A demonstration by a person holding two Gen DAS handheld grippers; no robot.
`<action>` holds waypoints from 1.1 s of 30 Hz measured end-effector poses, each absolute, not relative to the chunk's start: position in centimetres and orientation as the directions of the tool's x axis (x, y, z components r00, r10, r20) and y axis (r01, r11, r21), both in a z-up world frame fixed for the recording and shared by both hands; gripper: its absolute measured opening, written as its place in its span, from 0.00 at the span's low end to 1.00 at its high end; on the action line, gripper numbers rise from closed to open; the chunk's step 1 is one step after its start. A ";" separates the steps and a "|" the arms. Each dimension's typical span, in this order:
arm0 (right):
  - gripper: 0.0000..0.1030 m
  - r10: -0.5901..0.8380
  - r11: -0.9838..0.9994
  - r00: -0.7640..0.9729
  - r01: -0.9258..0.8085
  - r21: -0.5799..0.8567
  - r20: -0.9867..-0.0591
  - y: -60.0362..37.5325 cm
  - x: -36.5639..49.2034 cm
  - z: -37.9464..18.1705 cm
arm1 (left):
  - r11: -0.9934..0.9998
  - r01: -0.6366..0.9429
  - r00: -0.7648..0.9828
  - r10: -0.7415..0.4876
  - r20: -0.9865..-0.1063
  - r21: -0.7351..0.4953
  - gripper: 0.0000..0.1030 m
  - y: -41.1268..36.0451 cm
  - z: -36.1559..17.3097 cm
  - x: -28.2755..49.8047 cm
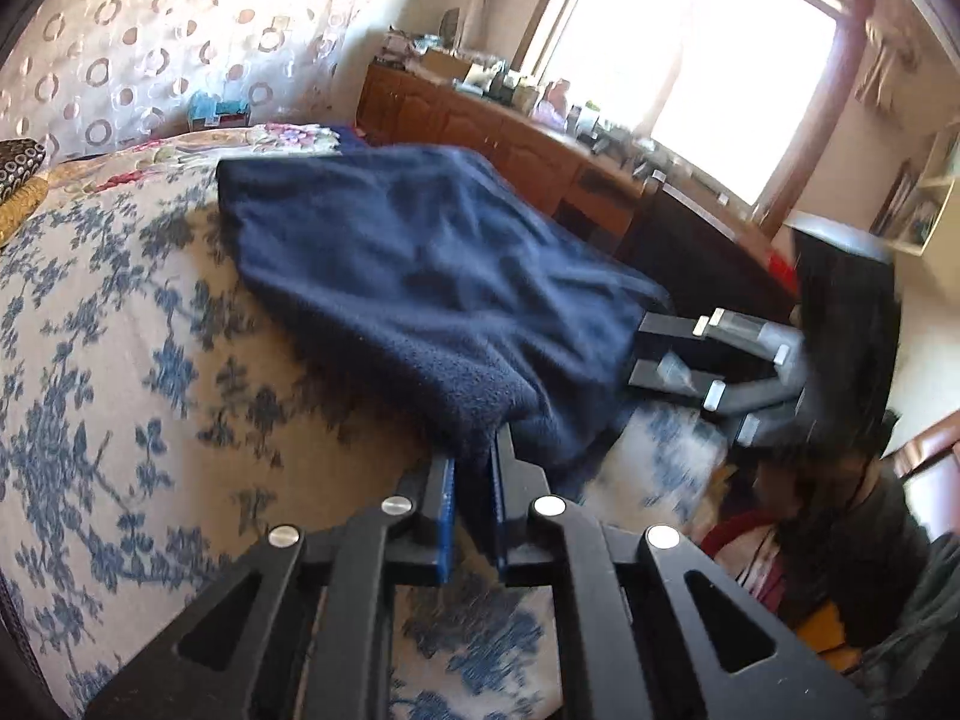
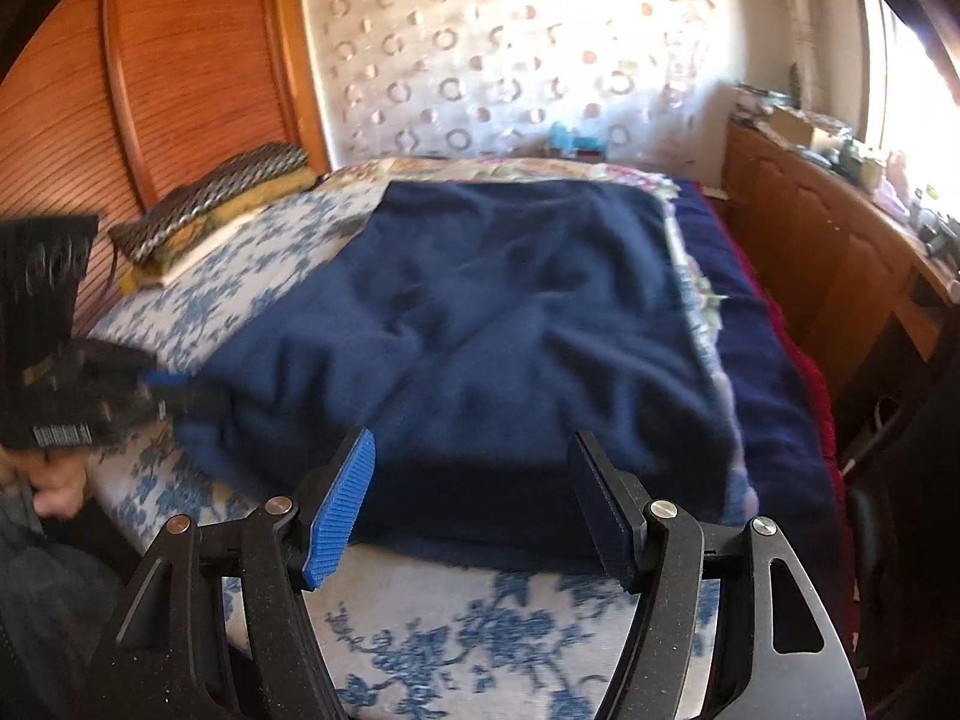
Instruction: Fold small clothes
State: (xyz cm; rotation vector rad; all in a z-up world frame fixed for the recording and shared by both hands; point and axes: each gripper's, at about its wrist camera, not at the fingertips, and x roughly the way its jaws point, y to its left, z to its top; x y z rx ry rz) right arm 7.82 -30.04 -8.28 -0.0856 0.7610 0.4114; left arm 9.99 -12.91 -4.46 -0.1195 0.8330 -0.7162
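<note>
Left gripper was clamped on a corner of the navy cloth, jaws nearly together with fleece pinched between the blue pads. From that corner the cloth ran up and away across the bed, wrinkled and lifted a little at the held edge.

Right gripper had its jaws apart, nothing between them, hovering just over the near edge of the cloth. Its blue ribbed pad was plain on the left; the other one sat in shadow. In the left wrist view the right gripper sat at the cloth's right edge, blurred, so contact couldn't be told.

Cloth lay spread on the floral bedspread, mostly flat, far edge near a patterned quilt. A pillow sat at the headboard. A wooden cabinet stood along the bed's right side under a bright window. A hand held the left gripper's handle.
</note>
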 end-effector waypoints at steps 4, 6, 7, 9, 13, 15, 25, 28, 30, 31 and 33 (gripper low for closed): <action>0.66 0.346 0.895 0.629 -0.444 0.043 -0.696 -28.4 7.3 -8.6 | 0.764 0.554 0.489 -0.621 -0.613 -0.332 0.06 -13.4 -2.6 10.5; 0.66 0.353 0.887 0.627 -0.459 0.037 -0.695 -27.8 7.1 -8.6 | 0.762 0.556 0.500 -0.625 -0.600 -0.331 0.06 -13.4 -1.7 10.9; 0.69 0.356 0.884 0.628 -0.466 0.033 -0.692 -27.6 7.0 -8.6 | 0.763 0.557 0.505 -0.625 -0.595 -0.329 0.06 -13.5 -1.3 11.3; 0.74 0.355 0.879 0.632 -0.477 0.016 -0.689 -27.3 6.8 -8.5 | 0.765 0.558 0.518 -0.623 -0.585 -0.320 0.06 -13.3 -0.6 11.6; 0.77 0.326 0.877 0.642 -0.480 -0.032 -0.694 -26.9 6.7 -8.7 | 0.771 0.554 0.542 -0.619 -0.568 -0.313 0.06 -13.0 0.1 11.9; 0.78 0.277 0.875 0.654 -0.474 -0.096 -0.704 -26.7 6.9 -9.3 | 0.774 0.549 0.547 -0.619 -0.565 -0.316 0.06 -13.0 0.1 12.0; 0.73 0.071 0.917 0.713 -0.322 -0.236 -0.697 -31.0 9.8 -10.4 | 0.781 0.534 0.562 -0.615 -0.554 -0.324 0.06 -12.5 -0.2 11.7; 0.51 0.088 0.915 0.711 -0.334 -0.225 -0.697 -31.5 10.3 -10.2 | 0.781 0.532 0.563 -0.615 -0.551 -0.328 0.06 -12.3 0.0 12.0; 0.26 0.116 0.905 0.704 -0.365 -0.217 -0.701 -31.5 10.8 -9.7 | 0.783 0.529 0.566 -0.613 -0.551 -0.327 0.06 -12.3 0.1 12.1; 0.16 0.116 0.902 0.708 -0.369 -0.225 -0.696 -31.3 11.1 -9.3 | 0.788 0.527 0.574 -0.607 -0.550 -0.318 0.06 -12.3 0.2 12.2; 0.12 0.112 0.895 0.724 -0.372 -0.247 -0.681 -30.8 11.5 -8.3 | 0.798 0.519 0.593 -0.594 -0.545 -0.306 0.06 -12.0 0.5 12.5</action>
